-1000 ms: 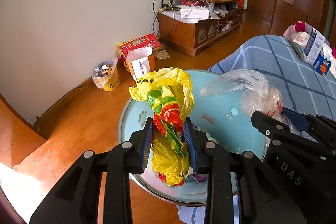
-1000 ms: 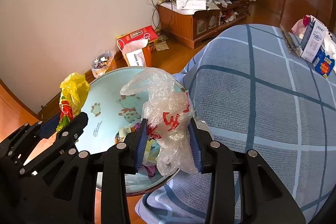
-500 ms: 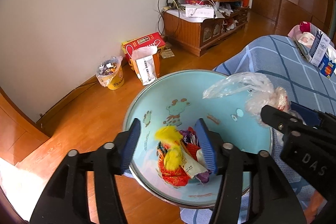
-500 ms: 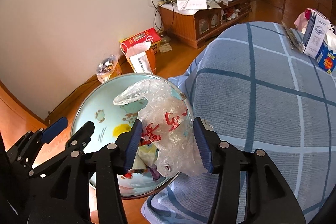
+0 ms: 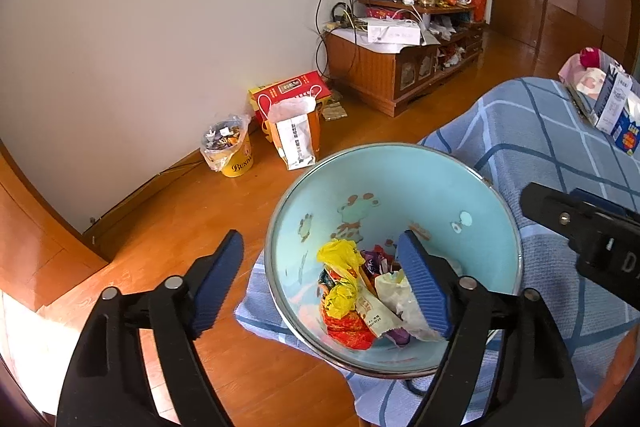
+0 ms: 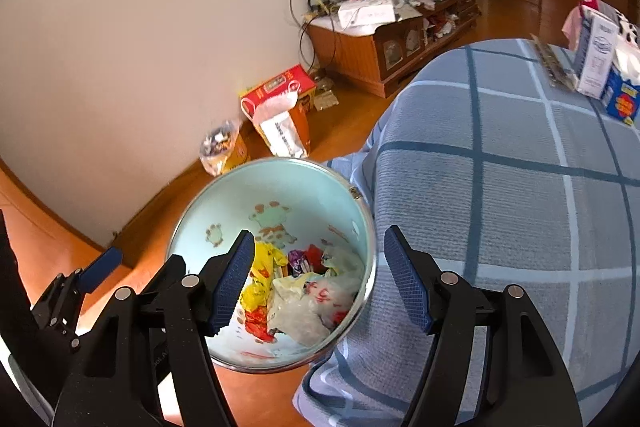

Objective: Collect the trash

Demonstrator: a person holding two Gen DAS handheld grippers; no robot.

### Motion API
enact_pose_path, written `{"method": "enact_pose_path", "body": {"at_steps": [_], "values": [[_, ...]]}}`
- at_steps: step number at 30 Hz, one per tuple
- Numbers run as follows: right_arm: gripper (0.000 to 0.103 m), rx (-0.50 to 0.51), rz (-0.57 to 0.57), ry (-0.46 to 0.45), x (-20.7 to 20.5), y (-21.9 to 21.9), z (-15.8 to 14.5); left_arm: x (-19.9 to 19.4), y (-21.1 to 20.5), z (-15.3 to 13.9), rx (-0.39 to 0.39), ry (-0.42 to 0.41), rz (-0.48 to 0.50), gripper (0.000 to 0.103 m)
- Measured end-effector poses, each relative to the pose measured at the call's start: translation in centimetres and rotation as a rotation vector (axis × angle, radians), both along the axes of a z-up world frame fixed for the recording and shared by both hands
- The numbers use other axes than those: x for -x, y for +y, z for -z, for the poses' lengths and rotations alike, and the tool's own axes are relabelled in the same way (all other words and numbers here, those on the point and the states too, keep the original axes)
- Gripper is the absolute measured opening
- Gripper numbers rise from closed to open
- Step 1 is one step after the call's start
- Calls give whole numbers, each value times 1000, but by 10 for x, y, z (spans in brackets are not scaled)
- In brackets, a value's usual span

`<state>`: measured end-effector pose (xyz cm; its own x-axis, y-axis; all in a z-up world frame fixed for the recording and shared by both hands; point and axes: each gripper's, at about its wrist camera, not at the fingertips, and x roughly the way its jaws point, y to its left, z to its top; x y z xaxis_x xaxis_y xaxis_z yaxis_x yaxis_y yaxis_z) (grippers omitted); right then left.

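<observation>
Two bags now lie in the pale blue bin point(image 5: 472, 195) in front of you. The yellow bag point(image 5: 340, 283), crumpled with red and green print, rests at the bottom toward the left wall. The clear bag point(image 6: 308, 303) with red marks sits just beside it on the right, on top of other wrappers.

Your left gripper point(image 5: 324, 283) hangs above the bin with its fingers point(image 5: 218, 281) spread wide; they have just been opening, and nothing is between them. One blue pad is over the wooden floor point(image 5: 168, 227) outside the rim, the other over the trash inside.

Your right gripper point(image 6: 320, 279) is likewise spread, its fingers point(image 6: 408, 279) having just been opening, and it holds nothing. Its left pad is over the bin's inside, its right pad over the blue checked cover point(image 6: 520, 187) that lies just beside the bin. The clear bag is below the gap, apart from both pads.

The bin stands on the floor against the edge of that cover, which drapes down around its base. In the right wrist view, part of your left gripper shows at the lower left.

Farther off, a small yellow pail point(image 5: 234, 153) lined with a plastic bag stands by the white wall, near a paper bag point(image 5: 296, 135) and a red box point(image 5: 292, 89). A wooden cabinet point(image 5: 392, 67) cluttered with cables and jars stands beyond. A milk carton point(image 6: 596, 55) stands on the far part of the cover.
</observation>
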<state>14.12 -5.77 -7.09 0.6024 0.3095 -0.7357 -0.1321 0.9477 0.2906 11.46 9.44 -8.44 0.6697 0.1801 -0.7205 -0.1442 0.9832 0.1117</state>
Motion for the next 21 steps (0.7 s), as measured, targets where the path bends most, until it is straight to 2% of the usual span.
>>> {"method": "enact_pose_path", "body": {"at_steps": [5,11,21], "values": [[88,17,84,-66,22,-11,-3,12,-1,-9,-19,-26,-11,90],[91,63,136,-124,49,-24,-8,34,1,-23,-17,-62,-22,97],[94,103,198,-278,100,-40,-48,67,-10,-53,-2,-145,19,97]]}}
